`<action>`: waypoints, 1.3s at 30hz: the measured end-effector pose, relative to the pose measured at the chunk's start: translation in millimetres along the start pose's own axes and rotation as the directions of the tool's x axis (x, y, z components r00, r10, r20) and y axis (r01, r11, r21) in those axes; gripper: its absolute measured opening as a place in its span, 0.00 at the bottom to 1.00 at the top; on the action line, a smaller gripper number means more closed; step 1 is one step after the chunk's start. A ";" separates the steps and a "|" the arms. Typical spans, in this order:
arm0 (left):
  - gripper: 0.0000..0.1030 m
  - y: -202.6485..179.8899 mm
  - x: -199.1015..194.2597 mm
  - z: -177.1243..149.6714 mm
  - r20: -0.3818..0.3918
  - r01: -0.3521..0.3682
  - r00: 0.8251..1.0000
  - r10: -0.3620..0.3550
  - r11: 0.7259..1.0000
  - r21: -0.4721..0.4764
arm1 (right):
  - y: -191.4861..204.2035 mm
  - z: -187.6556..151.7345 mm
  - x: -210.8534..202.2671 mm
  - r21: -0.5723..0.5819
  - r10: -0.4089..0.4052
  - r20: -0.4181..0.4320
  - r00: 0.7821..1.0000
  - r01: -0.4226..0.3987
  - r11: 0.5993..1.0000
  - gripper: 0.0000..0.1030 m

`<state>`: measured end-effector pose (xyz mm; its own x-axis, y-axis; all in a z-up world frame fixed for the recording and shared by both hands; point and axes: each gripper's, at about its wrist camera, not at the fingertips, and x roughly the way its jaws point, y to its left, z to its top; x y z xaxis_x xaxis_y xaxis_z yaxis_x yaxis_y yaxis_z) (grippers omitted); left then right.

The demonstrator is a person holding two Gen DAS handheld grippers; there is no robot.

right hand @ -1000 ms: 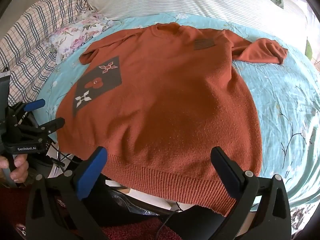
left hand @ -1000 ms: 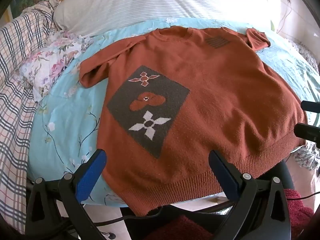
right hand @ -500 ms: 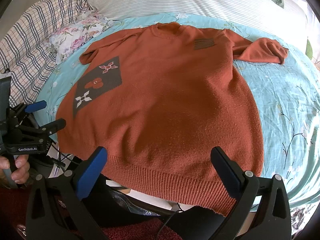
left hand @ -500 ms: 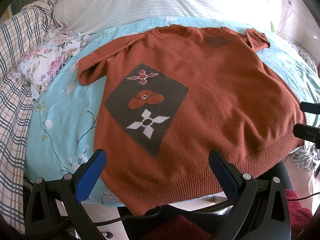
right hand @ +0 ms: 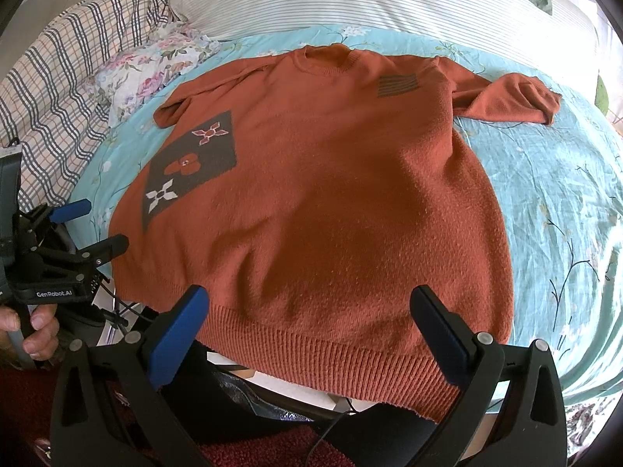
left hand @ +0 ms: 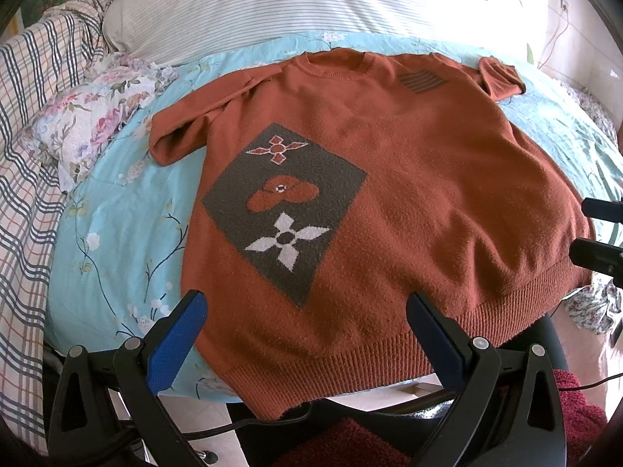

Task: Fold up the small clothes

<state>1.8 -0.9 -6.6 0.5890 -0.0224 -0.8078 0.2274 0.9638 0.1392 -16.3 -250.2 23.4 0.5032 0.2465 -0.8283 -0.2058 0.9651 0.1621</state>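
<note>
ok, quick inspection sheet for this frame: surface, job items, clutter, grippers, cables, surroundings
Surface: bed with light blue floral sheet, wrinkled on the right side.
Job's things: rust sweater spread flat, face up, unfolded; hem hangs over the near bed edge; both sleeves bunched near the shoulders.
Clutter: floral cloth bunched at the far left, beside the sweater's sleeve.
Grippers: left gripper open, empty, over the hem; right gripper open, empty, over the hem.
Cables: black cable runs below the hem.
Surroundings: striped pillow at the head; plaid blanket on the left.
</note>
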 end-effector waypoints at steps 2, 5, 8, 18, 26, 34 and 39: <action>0.99 -1.5 1.2 0.2 0.002 -0.007 1.000 0.007 1.000 0.004 | 1.0 1.3 0.7 -0.002 -0.002 0.001 1.000 0.002 1.000 1.00; 0.99 -2.2 1.7 -0.2 0.005 -0.013 1.000 0.013 1.000 0.008 | 0.4 0.7 1.4 0.002 0.002 -0.002 1.000 -0.002 1.000 1.00; 0.99 -1.5 1.2 -0.2 -0.001 0.003 1.000 -0.003 1.000 -0.003 | -1.3 1.6 1.4 0.005 0.005 -0.003 1.000 -0.005 1.000 1.00; 0.99 1.2 11.8 7.3 -0.040 0.076 0.996 -0.078 0.996 -0.049 | -17.6 9.9 5.9 0.018 -0.056 0.061 0.997 0.055 0.998 1.00; 0.99 6.4 28.0 23.9 -0.048 0.076 0.996 -0.078 0.996 -0.051 | -62.8 26.9 3.9 0.127 -0.056 0.153 0.987 0.036 0.991 1.00; 0.99 4.0 47.6 40.4 -0.031 0.038 0.999 -0.039 0.999 -0.028 | -111.5 52.8 8.9 0.244 -0.053 0.165 0.985 0.012 0.970 0.99; 0.99 2.5 57.3 50.3 -0.034 0.046 0.998 -0.046 0.999 -0.025 | -145.2 87.5 10.7 0.269 -0.109 0.179 0.978 0.058 0.961 0.94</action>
<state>75.1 -13.1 -23.7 0.5508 -0.0580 -0.8326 0.2347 0.9681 0.0879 92.5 -379.9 37.9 0.6650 0.1517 -0.7313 0.0573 0.9659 0.2524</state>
